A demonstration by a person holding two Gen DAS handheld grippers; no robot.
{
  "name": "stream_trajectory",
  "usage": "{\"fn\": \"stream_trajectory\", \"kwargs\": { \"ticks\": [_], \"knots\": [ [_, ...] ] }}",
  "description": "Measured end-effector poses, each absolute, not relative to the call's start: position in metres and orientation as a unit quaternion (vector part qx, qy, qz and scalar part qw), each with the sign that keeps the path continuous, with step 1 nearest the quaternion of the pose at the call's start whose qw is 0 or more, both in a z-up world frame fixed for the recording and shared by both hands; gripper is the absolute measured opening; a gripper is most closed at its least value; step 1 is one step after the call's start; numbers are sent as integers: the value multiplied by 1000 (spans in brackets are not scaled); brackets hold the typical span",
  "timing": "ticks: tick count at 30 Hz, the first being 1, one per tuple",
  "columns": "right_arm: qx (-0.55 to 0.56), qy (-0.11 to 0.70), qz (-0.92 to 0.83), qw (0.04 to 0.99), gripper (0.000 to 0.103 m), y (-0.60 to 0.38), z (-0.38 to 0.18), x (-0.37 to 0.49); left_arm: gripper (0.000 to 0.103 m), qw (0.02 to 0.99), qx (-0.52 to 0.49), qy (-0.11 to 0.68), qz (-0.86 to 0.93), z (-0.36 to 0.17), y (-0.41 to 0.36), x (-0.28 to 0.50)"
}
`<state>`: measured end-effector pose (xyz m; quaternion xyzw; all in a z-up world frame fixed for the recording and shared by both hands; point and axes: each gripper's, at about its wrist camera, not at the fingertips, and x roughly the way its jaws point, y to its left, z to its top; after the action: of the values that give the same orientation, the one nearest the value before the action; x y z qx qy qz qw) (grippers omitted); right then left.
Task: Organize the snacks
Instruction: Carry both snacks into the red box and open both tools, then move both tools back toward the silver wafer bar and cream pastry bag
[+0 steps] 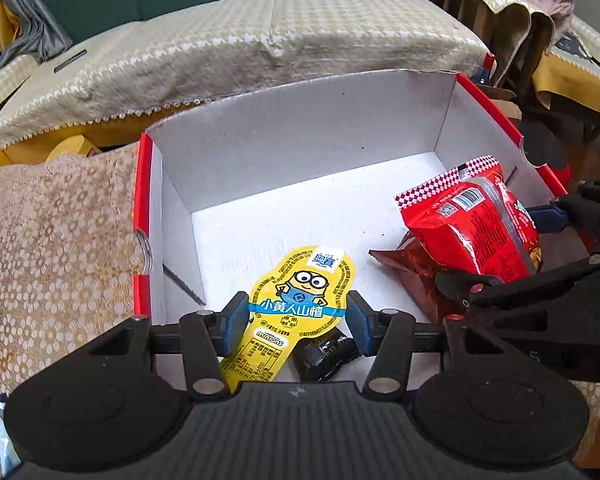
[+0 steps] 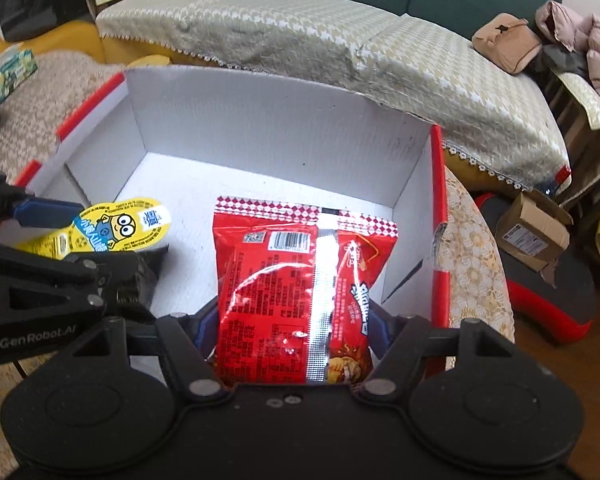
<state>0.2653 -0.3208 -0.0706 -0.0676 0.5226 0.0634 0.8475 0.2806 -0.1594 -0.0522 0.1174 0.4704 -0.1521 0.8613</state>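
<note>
A white cardboard box with red rims [image 1: 300,136] [image 2: 260,120] stands on a table. My left gripper [image 1: 296,316] is shut on a yellow Minions snack pack [image 1: 296,300] and holds it over the box's near left part; the pack also shows in the right wrist view [image 2: 112,228]. My right gripper [image 2: 288,320] is shut on a red snack bag [image 2: 292,280] and holds it inside the box on the right; the bag also shows in the left wrist view [image 1: 472,228]. A dark red packet [image 1: 404,264] and a small black packet [image 1: 324,356] lie on the box floor.
A beige patterned cloth [image 1: 52,240] covers the table around the box. A sofa with a checked cover [image 1: 260,44] stands behind it. A green box [image 2: 12,68] lies far left on the table. A brown carton [image 2: 532,232] rests on a red-rimmed stool at right.
</note>
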Motion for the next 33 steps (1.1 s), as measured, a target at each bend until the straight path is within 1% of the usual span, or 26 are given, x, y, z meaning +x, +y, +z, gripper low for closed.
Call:
{"fn": "stream_trajectory", "kwargs": {
  "ticks": [4,5,7,10,24,28,30,33],
  "knots": [
    [-57,524,65,847,71,-323,-68,264,52,864,110,466,-154,-48,-157,277],
    [-51,524,64,848,73,-324,-67,263,55,866,108,462,-156,-45,-155,275],
    [-48,520,59,851,77,-327,-63,261,57,869,101,458,-158,-39,-155,272],
    [-34,512,59,856,82,-334,-54,255,57,873,97,451,-159,-31,-151,266],
    [17,463,82,882,89,-335,11,212,60,899,73,402,-160,24,-124,214],
    [27,447,92,889,92,-329,29,195,66,908,65,384,-157,40,-112,197],
    [34,442,98,891,94,-325,36,188,67,911,59,378,-156,46,-106,190],
    [38,433,107,894,95,-319,45,177,67,915,54,370,-154,52,-96,178]
  ]
}}
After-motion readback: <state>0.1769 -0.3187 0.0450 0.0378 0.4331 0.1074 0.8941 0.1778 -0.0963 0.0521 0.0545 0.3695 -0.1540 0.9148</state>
